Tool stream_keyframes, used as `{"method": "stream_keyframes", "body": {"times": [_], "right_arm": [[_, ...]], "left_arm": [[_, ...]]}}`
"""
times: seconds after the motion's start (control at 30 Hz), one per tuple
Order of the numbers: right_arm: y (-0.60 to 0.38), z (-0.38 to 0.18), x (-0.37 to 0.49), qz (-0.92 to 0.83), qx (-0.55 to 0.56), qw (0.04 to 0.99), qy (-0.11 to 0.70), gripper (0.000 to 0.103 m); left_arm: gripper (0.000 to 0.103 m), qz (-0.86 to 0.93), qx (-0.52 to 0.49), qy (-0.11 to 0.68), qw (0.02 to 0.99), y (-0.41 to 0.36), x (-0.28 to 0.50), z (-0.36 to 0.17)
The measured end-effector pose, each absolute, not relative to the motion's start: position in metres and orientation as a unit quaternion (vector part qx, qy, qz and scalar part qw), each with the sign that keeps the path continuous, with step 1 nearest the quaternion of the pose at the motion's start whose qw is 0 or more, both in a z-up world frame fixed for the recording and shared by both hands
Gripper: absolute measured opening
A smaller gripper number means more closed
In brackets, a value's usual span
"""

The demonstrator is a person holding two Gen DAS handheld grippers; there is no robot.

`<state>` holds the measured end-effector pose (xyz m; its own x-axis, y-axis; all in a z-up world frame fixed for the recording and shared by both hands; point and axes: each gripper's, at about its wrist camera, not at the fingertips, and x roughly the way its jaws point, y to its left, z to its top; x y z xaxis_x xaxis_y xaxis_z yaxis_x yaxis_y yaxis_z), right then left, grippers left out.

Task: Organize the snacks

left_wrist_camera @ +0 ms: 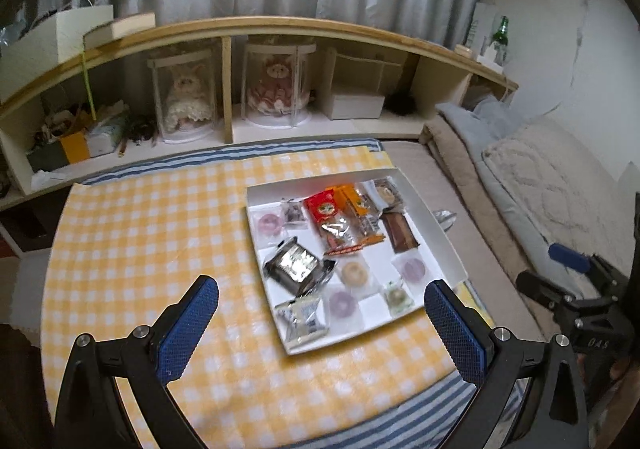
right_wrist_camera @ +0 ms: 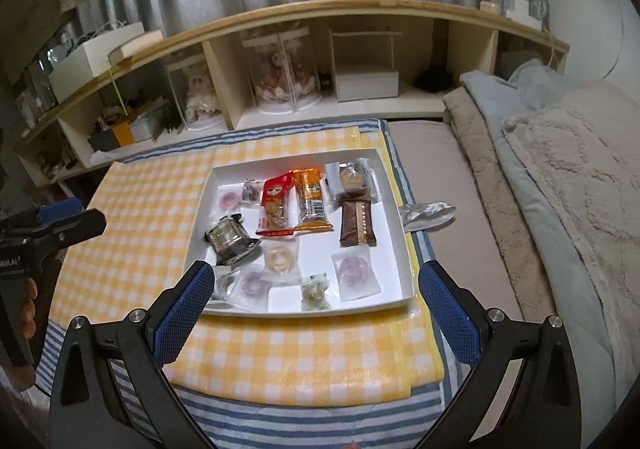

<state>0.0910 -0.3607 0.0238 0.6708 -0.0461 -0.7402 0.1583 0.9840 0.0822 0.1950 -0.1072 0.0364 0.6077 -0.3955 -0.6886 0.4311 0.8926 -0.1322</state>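
Both tools hung above the near edge of the cloth with nothing between their fingers: the left gripper (left_wrist_camera: 322,313) was spread wide, its blue pads clear of the tray, and the right gripper (right_wrist_camera: 316,297) likewise gaped empty, probably held back so each camera took in the whole tray. The snacks lay in the shallow white tray (right_wrist_camera: 394,209): a red packet (right_wrist_camera: 275,205) and an orange packet (right_wrist_camera: 310,197) side by side at the middle, a brown bar (right_wrist_camera: 357,225) to their right, a round cookie in clear wrap (right_wrist_camera: 352,177) in the far right corner, a dark foil pack (right_wrist_camera: 230,239) tilted at the left, and small ring-shaped sweets in clear wrappers, such as a purple sweet (right_wrist_camera: 354,269), scattered along the near side. A silver wrapper (right_wrist_camera: 426,213) lay outside the tray, just beside its right wall. That layout would fit a tray half sorted as well as one already gathered. The tray sat on a yellow checked cloth (right_wrist_camera: 152,209) over blue-striped bedding (right_wrist_camera: 304,425). Behind ran a low wooden shelf (right_wrist_camera: 360,5) with dolls in clear cases, grey curtains above it, folded blankets (right_wrist_camera: 560,153) at the right
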Motion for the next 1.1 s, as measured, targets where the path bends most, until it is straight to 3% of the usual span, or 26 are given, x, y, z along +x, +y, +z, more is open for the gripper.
{"method": "stream_keyframes", "body": {"times": [0.5,1.1], "right_arm": [[-0.316,0.023,0.029,-0.064,0.043,0.925,0.371,0.103],[-0.300,0.011,-0.004,-0.103,0.016,0.940,0.324,0.103]], "left_arm": [[0.103,-0.206,0.065,0.328,0.920,-0.064,0.080,0.021],[0.103,-0.200,0.059,0.292,0.933,-0.040,0.061,-0.017]]}}
